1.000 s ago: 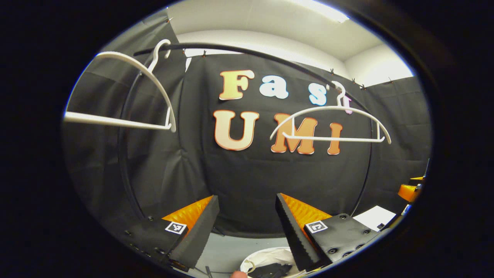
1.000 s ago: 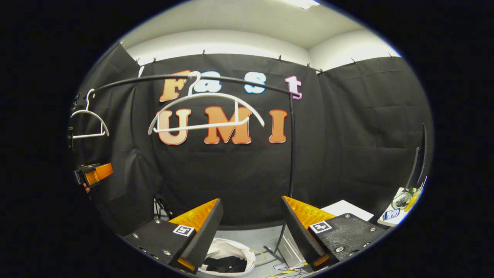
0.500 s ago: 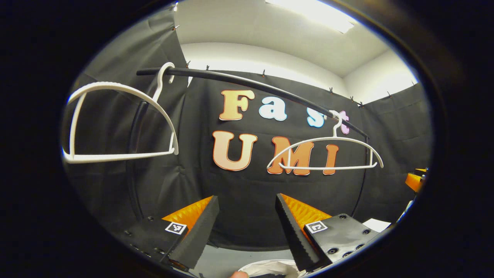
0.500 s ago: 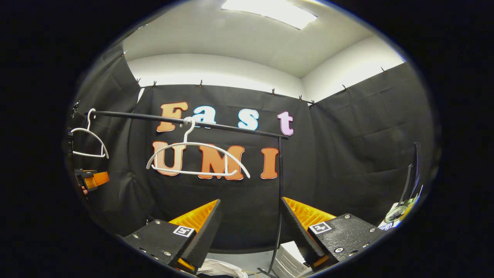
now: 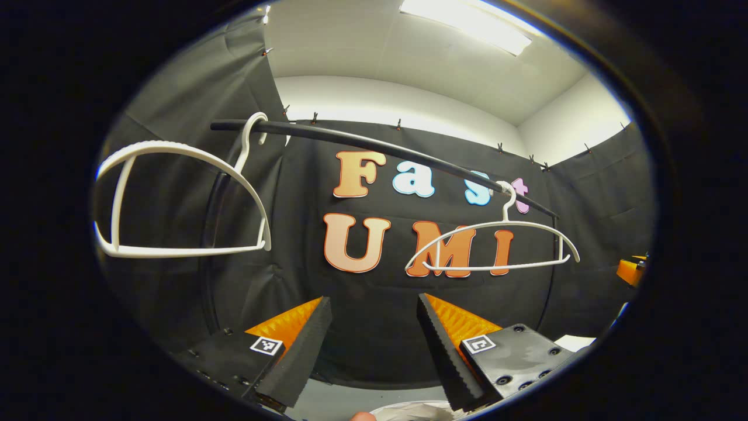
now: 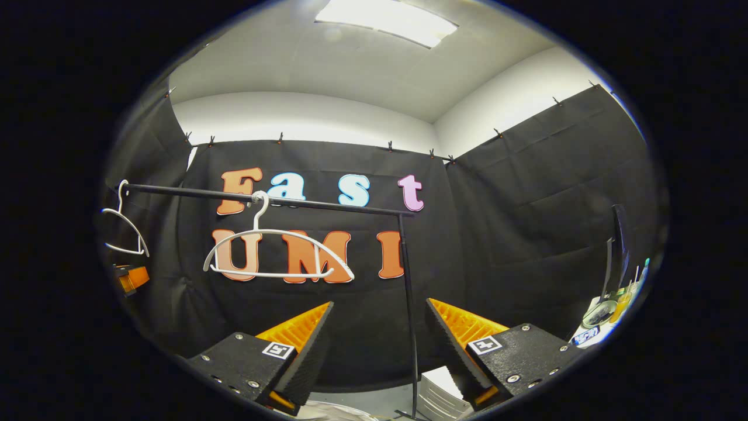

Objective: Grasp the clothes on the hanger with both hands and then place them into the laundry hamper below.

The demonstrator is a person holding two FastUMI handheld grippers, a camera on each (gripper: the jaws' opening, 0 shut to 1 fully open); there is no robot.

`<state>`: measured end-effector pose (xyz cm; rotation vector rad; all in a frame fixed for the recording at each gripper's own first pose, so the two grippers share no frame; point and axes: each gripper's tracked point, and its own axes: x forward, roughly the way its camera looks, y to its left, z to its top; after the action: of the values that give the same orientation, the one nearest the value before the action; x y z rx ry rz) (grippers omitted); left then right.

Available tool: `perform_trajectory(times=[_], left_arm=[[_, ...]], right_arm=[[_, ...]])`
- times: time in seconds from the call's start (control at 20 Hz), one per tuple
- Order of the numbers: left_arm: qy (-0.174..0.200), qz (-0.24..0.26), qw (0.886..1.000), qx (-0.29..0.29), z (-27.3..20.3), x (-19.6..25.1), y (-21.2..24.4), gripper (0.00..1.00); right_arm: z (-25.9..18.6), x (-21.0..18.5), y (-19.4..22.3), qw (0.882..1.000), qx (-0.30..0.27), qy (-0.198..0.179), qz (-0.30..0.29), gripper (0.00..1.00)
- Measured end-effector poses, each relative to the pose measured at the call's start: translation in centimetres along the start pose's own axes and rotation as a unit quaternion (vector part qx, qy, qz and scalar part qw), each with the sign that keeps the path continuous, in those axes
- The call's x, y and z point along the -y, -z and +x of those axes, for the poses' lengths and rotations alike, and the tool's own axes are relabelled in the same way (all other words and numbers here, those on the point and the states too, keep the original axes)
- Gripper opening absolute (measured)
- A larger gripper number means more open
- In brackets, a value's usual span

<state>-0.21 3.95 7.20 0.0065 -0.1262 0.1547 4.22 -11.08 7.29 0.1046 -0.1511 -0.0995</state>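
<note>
Two bare white hangers hang on the black rail [image 5: 380, 143]. One hanger [image 5: 181, 199] is near, at the left end; the other hanger [image 5: 491, 248] is further right. My left gripper [image 5: 374, 351] is open below them with nothing between its fingers, and a sliver of the white hamper rim [image 5: 409, 409] lies under it. In the right gripper view the same rail [image 6: 263, 200] carries a hanger [image 6: 277, 260] and a farther hanger [image 6: 123, 228]. My right gripper [image 6: 377, 351] is open and holds nothing. The left gripper [image 6: 131, 278] appears at the left edge there.
The rail's upright post [image 6: 409, 316] stands just ahead of my right gripper, with a white box [image 6: 438, 392] at its foot. A small table with bottles [image 6: 608, 316] is at the far right. A fingertip [image 5: 362, 416] pokes in at the bottom.
Both views have tilted upward: the hangers and rail sit lower in view and more ceiling shows. The hamper with dark clothes in it has slid out at the bottom. Both grippers stay open.
</note>
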Motion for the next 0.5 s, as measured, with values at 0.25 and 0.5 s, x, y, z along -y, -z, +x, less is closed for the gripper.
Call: perform_trajectory(times=[0.25, 0.5], left_arm=[[0.006, -0.005, 1.000, -0.005, 0.1, 0.3, 0.4, 0.96], [0.008, -0.006, 1.000, -0.013, 0.1, 0.3, 0.9, 0.94]], right_arm=[[0.0, -0.8, 0.4, 1.000, -0.006, -0.006, -0.004, 1.00], [0.2, -1.4, 1.0, 1.000, -0.013, -0.011, -0.006, 1.00]])
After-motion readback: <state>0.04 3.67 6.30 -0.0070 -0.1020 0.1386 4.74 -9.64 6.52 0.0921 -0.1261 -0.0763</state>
